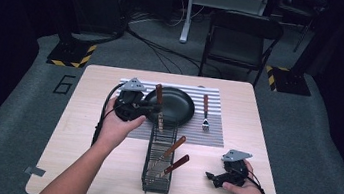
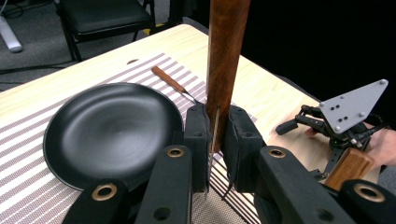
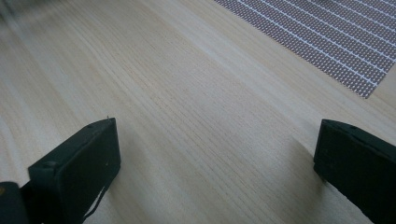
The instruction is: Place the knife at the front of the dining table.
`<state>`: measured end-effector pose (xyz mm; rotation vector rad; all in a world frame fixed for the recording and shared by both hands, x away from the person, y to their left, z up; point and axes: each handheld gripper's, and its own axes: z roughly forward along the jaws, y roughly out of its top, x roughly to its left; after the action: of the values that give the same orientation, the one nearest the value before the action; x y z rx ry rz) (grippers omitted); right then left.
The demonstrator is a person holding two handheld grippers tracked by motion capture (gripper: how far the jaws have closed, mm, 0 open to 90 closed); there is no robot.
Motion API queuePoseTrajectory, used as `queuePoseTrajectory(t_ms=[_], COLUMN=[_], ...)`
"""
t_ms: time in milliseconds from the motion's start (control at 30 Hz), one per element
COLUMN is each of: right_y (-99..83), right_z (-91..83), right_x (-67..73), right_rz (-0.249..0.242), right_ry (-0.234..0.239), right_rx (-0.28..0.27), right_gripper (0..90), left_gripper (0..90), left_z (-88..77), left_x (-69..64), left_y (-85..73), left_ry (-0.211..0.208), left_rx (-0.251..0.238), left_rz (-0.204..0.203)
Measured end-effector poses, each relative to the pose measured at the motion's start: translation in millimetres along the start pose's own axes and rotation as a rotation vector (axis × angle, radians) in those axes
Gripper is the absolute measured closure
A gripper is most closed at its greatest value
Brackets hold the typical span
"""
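One wooden-handled knife (image 2: 226, 56) stands upright, pinched at the blade by my left gripper (image 2: 216, 140), whose fingers (image 2: 198, 135) are clamped on it just above the black plate (image 1: 173, 106) and the striped placemat (image 1: 214, 128). Two more knives (image 1: 173, 147) lean in the wire rack (image 1: 156, 178) nearby. My right gripper (image 1: 214, 177) rests low on the counter (image 3: 187, 107), fingers spread wide, holding nothing. A fork (image 1: 205, 112) lies right of the plate.

Matt black plate (image 2: 112, 130), wooden table (image 3: 187, 93)
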<state>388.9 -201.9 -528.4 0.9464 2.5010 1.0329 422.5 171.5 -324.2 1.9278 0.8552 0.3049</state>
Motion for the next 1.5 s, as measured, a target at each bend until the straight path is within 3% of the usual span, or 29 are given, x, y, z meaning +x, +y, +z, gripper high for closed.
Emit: queuePoseTrajectory(t_ms=[400,833,1033,1500], right_y=[0.0,0.0,0.0,0.0], right_z=[0.0,0.0,0.0,0.0], right_x=[0.0,0.0,0.1,0.1], right_rz=[0.001,0.0,0.001,0.002], right_ry=[0.0,0.0,0.0,0.0], right_rx=[0.0,0.0,-0.001,0.0], right_gripper=[0.0,0.0,0.0,0.0], left_gripper=[80.2,80.2,80.2,80.2], left_z=[-18.6,-33.9,-36.1,-25.9], left_x=[2.2,17.5,29.6,61.3], left_y=[16.0,21.9,17.4,-7.9], left_ry=[0.018,0.059,0.091,0.157], left_rx=[-0.025,-0.044,-0.029,0.002], left_rz=[0.011,-0.008,-0.019,-0.093])
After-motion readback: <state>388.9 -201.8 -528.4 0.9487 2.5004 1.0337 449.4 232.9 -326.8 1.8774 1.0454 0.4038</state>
